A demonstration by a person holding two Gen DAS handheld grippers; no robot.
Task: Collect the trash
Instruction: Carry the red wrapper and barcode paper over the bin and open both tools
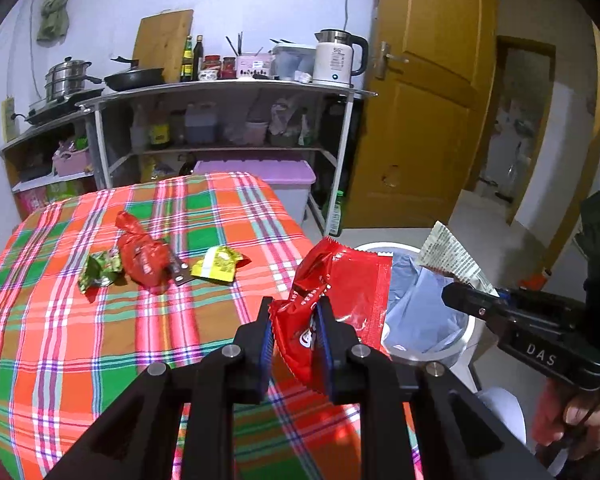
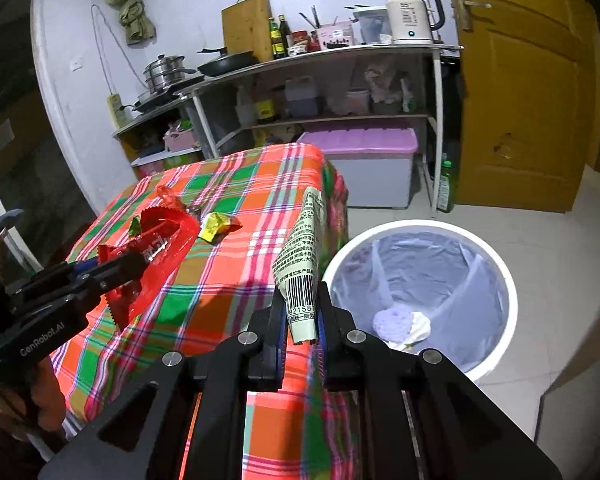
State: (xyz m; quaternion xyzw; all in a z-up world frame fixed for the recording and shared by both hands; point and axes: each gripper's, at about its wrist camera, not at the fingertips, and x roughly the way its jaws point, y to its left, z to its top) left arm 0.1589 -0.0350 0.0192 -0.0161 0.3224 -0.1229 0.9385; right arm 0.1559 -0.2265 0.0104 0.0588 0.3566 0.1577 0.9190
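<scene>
My left gripper (image 1: 294, 320) is shut on a red snack wrapper (image 1: 340, 280) and holds it above the table's right edge, beside the white trash bin (image 1: 466, 338). My right gripper (image 2: 300, 312) is shut on a pale printed wrapper with a barcode (image 2: 302, 264), held upright left of the bin (image 2: 500, 276). The right gripper also shows in the left wrist view (image 1: 472, 300), over the bin. On the plaid tablecloth (image 1: 100, 320) lie a red bag (image 1: 144, 256), a green wrapper (image 1: 100, 270) and a yellow wrapper (image 1: 218, 266).
The bin has a blue liner with some waste at the bottom (image 2: 400, 322). Behind the table stand a metal shelf with a kettle (image 1: 338, 58), pots and bottles, and a purple-lidded box (image 1: 268, 172). A wooden door (image 1: 424, 100) is at the right.
</scene>
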